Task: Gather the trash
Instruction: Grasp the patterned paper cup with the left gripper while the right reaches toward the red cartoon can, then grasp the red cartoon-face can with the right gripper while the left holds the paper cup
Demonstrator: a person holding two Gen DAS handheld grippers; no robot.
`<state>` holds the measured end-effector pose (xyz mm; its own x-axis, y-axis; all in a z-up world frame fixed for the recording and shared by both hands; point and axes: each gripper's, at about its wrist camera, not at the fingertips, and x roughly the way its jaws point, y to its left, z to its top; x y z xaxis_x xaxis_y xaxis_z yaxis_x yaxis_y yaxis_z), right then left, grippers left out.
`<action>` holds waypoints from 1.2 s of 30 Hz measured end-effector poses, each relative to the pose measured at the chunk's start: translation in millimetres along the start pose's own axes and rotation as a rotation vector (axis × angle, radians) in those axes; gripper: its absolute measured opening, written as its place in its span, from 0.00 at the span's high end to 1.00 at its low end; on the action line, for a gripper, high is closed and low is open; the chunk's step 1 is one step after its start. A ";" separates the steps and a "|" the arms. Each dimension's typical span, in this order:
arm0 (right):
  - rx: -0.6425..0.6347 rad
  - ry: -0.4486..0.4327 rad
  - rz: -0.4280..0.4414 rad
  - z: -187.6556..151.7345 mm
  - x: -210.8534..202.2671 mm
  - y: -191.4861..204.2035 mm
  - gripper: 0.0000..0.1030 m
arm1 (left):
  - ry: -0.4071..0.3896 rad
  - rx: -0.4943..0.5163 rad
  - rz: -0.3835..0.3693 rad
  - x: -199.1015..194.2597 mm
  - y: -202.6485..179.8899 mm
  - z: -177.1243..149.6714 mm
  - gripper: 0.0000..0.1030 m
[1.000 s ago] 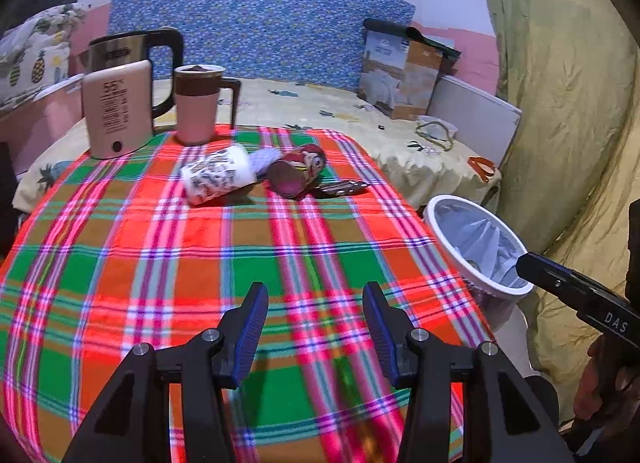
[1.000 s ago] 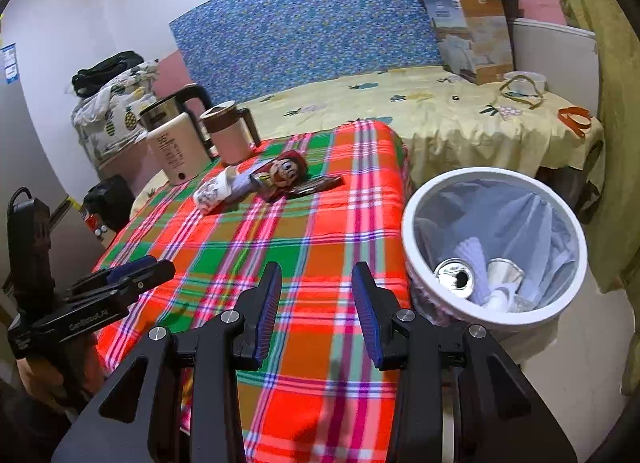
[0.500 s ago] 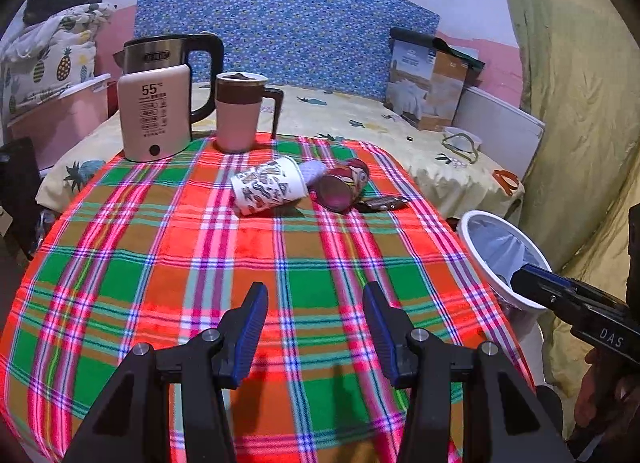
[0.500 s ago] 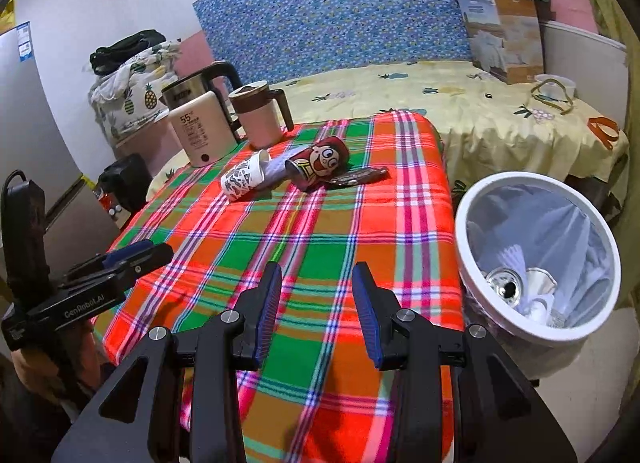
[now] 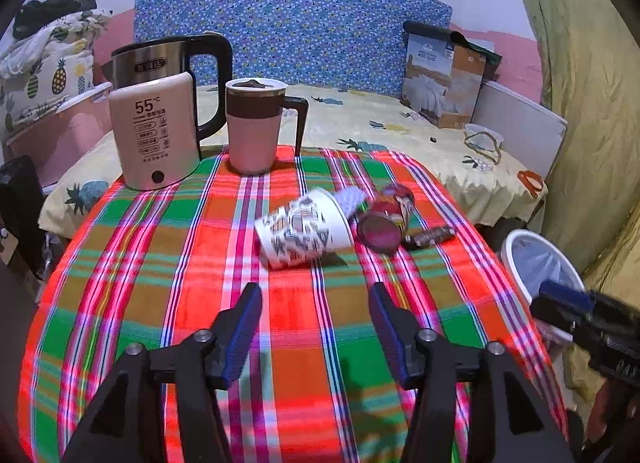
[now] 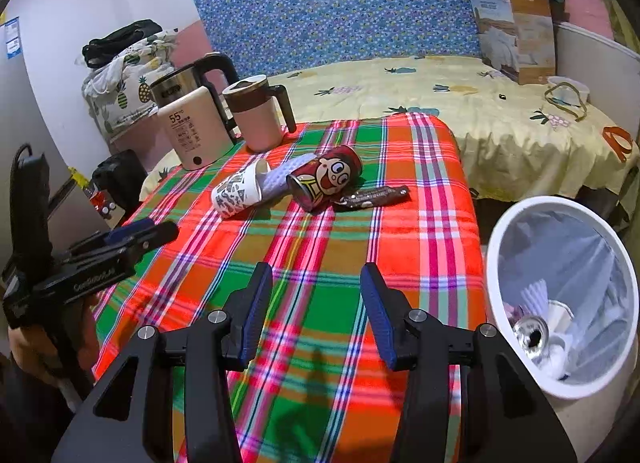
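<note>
A patterned paper cup (image 5: 302,229) (image 6: 236,192) lies on its side on the plaid tablecloth, with a pale purple liner (image 6: 282,177) sticking out of it. Beside it lie a red cartoon can (image 5: 386,217) (image 6: 326,177) and a dark snack wrapper (image 5: 430,236) (image 6: 374,196). My left gripper (image 5: 314,297) hovers short of the cup, jaws opening, nothing between them. My right gripper (image 6: 316,277) hangs over the cloth's near part, jaws opening and empty. The white bin (image 6: 506,235) (image 5: 510,247) stands right of the table with a can and papers inside.
A kettle (image 5: 158,125) and a pink lidded mug (image 5: 254,131) stand at the table's far left. Behind is a bed with a yellow sheet (image 6: 460,103), a cardboard box (image 6: 516,31) and small items. A green curtain (image 5: 592,103) hangs at the right.
Both grippers have moved toward the cup and can, which now look larger and nearer. Both pairs of jaws stand wider apart than before.
</note>
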<state>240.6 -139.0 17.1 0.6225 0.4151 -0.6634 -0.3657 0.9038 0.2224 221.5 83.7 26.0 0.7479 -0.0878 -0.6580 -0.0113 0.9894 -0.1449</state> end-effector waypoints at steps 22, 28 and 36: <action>0.042 0.027 0.014 11.8 25.7 -27.6 0.53 | 0.091 -0.191 0.113 111.1 13.2 39.6 0.14; 0.048 0.035 0.020 13.8 32.6 -31.0 0.53 | 0.113 -0.197 0.075 114.2 23.5 31.3 0.23; 0.038 0.042 0.028 17.5 39.1 -25.8 0.53 | 0.034 -0.146 0.078 72.9 26.6 17.5 0.24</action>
<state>286.4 -144.2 -2.1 0.5824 0.4366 -0.6857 -0.3559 0.8953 0.2678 287.4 105.6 -12.9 0.7180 -0.0180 -0.6958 -0.1662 0.9663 -0.1965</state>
